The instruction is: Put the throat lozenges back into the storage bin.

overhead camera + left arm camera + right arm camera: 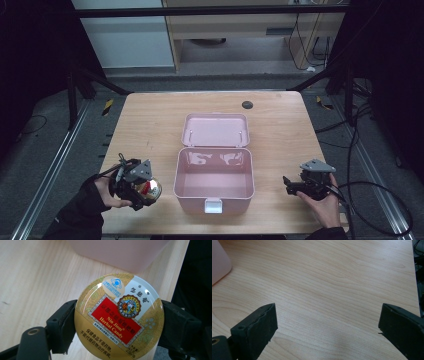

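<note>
A round gold candy tin [119, 317] with a red "Nin Jiom Herbal Candy" label sits clamped between the two black jaws of my left gripper [118, 326]. From above, that tin [148, 190] and left gripper [142, 192] hover over the table's front left, just left of a pink box [214, 192]. The box stands in the middle of the table with its lid [215, 130] swung back flat; its inside looks bare. My right gripper [288, 184] is open at the front right, jaws wide apart [325, 330] over bare wood, holding nothing.
The wooden table [150, 125] has a small dark round disc [247, 104] near its far edge. A cable [380, 210] trails off the right side from the right gripper. The pink box's corner [219, 262] shows at the right gripper view's upper left.
</note>
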`<state>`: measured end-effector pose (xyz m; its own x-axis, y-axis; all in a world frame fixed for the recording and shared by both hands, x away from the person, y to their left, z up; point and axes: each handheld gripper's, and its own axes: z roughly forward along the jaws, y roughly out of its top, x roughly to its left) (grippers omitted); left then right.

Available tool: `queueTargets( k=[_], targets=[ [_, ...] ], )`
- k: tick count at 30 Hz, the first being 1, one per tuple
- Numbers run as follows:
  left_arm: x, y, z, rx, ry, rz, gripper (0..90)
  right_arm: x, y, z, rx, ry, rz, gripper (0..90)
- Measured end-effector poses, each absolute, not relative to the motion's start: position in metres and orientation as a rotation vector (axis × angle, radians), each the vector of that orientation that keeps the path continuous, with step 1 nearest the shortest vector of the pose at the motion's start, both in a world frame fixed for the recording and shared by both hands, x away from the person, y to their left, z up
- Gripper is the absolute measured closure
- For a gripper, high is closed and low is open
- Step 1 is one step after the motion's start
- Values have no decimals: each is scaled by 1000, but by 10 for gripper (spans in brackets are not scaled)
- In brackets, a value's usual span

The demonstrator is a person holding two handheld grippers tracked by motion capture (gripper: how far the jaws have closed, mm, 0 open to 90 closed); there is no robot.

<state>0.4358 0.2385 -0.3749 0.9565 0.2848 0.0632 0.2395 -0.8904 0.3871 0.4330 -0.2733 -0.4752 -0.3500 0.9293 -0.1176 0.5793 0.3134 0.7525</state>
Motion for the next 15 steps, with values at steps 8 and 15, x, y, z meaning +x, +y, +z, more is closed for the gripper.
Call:
queueTargets(
  k=[8, 15],
  targets=[
    [442, 229, -353, 2725, 352, 185, 197, 433, -273, -475, 1329, 2041, 835, 25],
    [447, 215, -337, 2714, 321, 215, 196, 434, -273, -476, 1321, 2047, 837, 29]
  ],
)
